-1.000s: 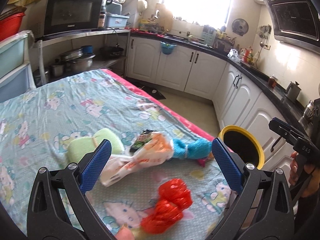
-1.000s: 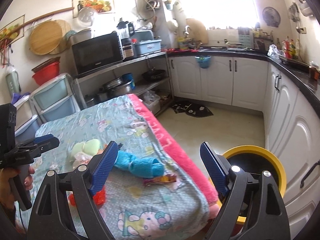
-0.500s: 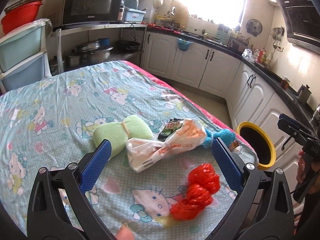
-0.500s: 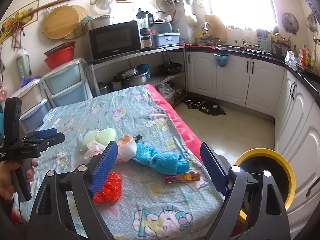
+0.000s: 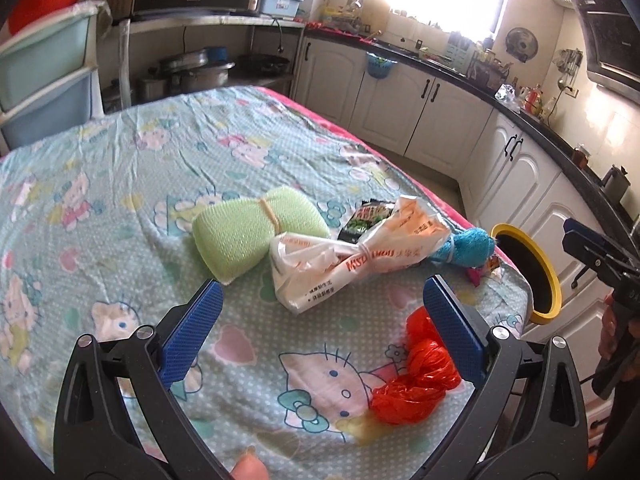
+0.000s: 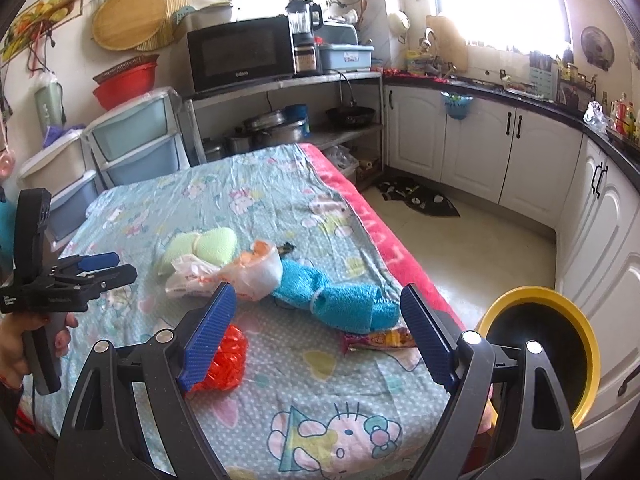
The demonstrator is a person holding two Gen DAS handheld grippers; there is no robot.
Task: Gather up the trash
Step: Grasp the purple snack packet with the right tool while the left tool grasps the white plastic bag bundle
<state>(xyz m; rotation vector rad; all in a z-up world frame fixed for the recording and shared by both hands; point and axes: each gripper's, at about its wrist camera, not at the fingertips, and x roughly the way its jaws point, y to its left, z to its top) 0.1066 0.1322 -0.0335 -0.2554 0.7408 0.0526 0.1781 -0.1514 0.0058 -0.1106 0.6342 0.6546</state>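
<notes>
On tabletop (image 5: 120,168), sitting at 12 o'clock of L gripper (image 5: 320,308): white plastic bag (image 5: 344,260), green sponge (image 5: 248,228) touching at its 10. Lying at 4: red bag (image 5: 416,384). Hovering w/ jaws wide, both empty; R gripper (image 6: 316,320) over blue cloth (image 6: 340,300), yellow-rimmed bin (image 6: 560,320) at 3.

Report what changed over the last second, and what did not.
Both grippers came in lower and nearer over the table: the left gripper now frames the white bag, the right gripper the blue cloth bundle. Both jaws stayed wide open; nothing was taken hold of or let go. The green sponge, red bag and yellow-rimmed bin lie as before.
</notes>
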